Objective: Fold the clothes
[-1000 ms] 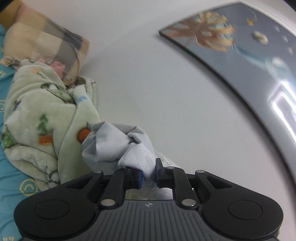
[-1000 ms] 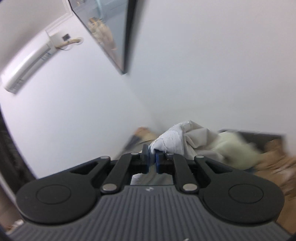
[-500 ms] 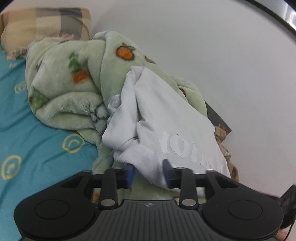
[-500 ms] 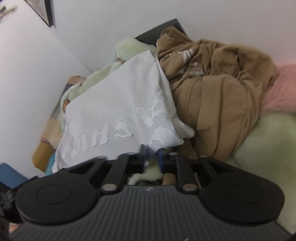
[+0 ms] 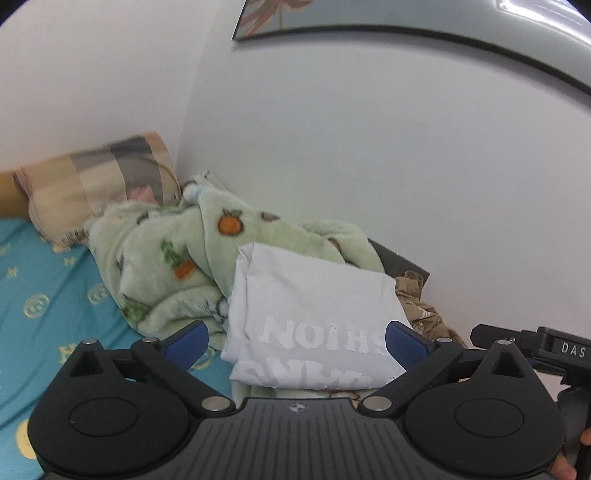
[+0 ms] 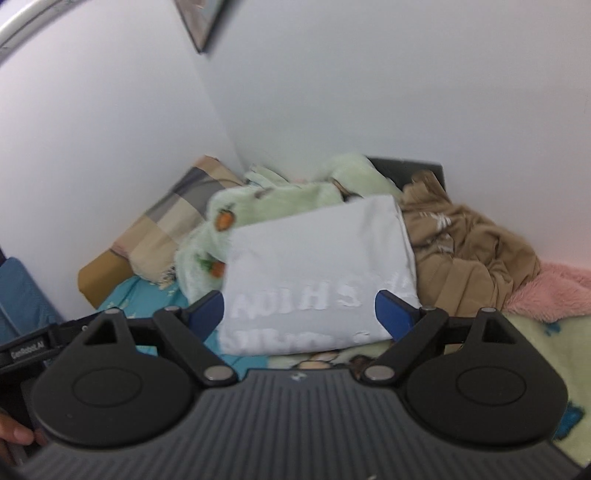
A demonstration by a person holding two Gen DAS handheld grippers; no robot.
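A folded white T-shirt [image 5: 310, 317] with white printed letters rests against a green fleece blanket [image 5: 166, 266] on the bed. My left gripper [image 5: 295, 338] is open, its blue-padded fingers spread wide on either side of the shirt's near edge without touching it. In the right wrist view the same white T-shirt [image 6: 317, 273] lies ahead, and my right gripper [image 6: 299, 306] is open too, with nothing between its fingers. A crumpled tan garment [image 6: 469, 240] lies just right of the shirt.
A plaid pillow [image 5: 96, 181] sits in the wall corner on the teal bedsheet [image 5: 44, 302]. A pink fluffy blanket [image 6: 546, 291] lies at the right. A framed picture [image 5: 406, 22] hangs above. The other gripper [image 5: 535, 350] shows at the right edge.
Both grippers let go of the white shirt, opened wide and drew back. The shirt, held bunched in the air a second ago, now rests folded on the blanket.
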